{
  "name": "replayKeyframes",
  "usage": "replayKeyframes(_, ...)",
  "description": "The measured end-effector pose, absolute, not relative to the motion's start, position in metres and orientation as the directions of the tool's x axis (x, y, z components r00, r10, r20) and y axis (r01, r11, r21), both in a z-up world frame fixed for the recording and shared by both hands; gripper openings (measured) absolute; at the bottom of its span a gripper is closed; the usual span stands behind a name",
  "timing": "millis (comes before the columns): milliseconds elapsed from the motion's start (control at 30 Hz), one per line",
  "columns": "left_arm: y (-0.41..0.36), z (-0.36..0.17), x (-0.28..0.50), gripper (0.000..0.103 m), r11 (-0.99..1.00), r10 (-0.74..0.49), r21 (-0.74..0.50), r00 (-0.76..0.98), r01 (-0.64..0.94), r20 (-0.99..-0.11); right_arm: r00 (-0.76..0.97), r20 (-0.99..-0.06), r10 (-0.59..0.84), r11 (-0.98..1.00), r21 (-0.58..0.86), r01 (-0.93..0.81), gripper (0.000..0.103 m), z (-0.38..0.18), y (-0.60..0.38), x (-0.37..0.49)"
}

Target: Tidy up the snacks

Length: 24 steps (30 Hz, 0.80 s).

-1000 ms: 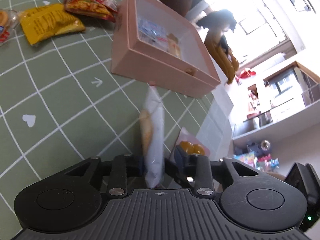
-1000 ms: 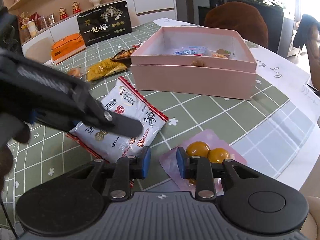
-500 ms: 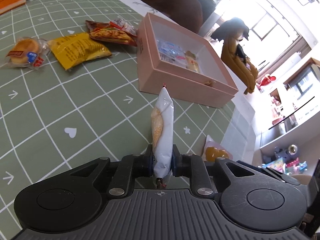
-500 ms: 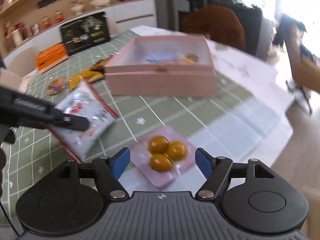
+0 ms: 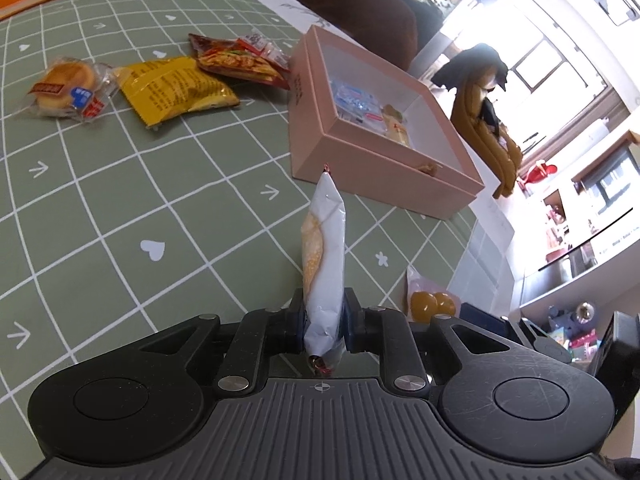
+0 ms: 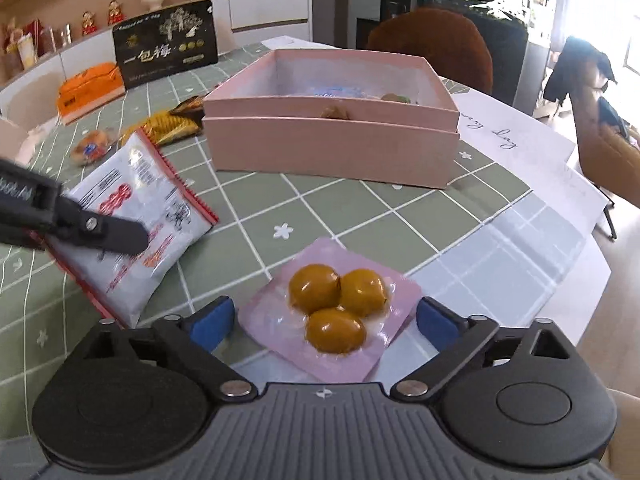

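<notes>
Right gripper (image 6: pixel 324 320) jaws just spread around pink pouch (image 6: pixel 332 316) — left gripper (image 5: pixel 323 326) apparently clamps white packet (image 5: pixel 324 248).

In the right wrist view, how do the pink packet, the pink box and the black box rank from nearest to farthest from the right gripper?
1. Pink packet, between the open right gripper's jaws.
2. Pink box, mid-table, beyond it.
3. Black box, far left edge.

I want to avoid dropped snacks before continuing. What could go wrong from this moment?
1. The left gripper pinches the white plastic snack bag only at its end, so it may slip out.
2. The right gripper, just opened, straddles the pink packet of three yellow balls; it lies near the table edge and could be pushed off.
</notes>
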<state>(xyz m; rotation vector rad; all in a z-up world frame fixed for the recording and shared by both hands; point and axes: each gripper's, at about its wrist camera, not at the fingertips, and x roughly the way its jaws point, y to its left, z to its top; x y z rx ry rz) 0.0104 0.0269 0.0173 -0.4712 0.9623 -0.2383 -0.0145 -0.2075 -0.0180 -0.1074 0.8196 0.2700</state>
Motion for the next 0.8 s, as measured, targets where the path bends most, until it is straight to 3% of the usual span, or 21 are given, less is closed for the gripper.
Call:
replayKeyframes(167,0.024,0.019,0.010,0.021,0.877,-0.401,-0.481,0.556,0.002,-0.728,0.618,-0.754,0.223,0.959,0.056,-0.277,0.084,-0.008,-0.215,-0.008)
replayKeyframes(233,0.022,0.020,0.010,0.021,0.880,-0.400,-0.476,0.557,0.009,-0.728,0.607,-0.763,0.224,0.958,0.057,-0.282,0.067,-0.004,-0.217,-0.008)
replayKeyframes(567,0.015,0.032,0.007,0.021,0.870,-0.432,-0.488,0.589,0.072,-0.683,0.612,-0.748,0.257,0.944,0.059,-0.324,0.065,0.013,-0.215,-0.017)
replayKeyframes(800,0.023,0.060,0.011,0.021,0.832,-0.483,-0.538,0.653,0.135,-0.584,0.664,-0.700,0.263,0.946,0.050,-0.322,0.065,0.042,-0.218,-0.015)
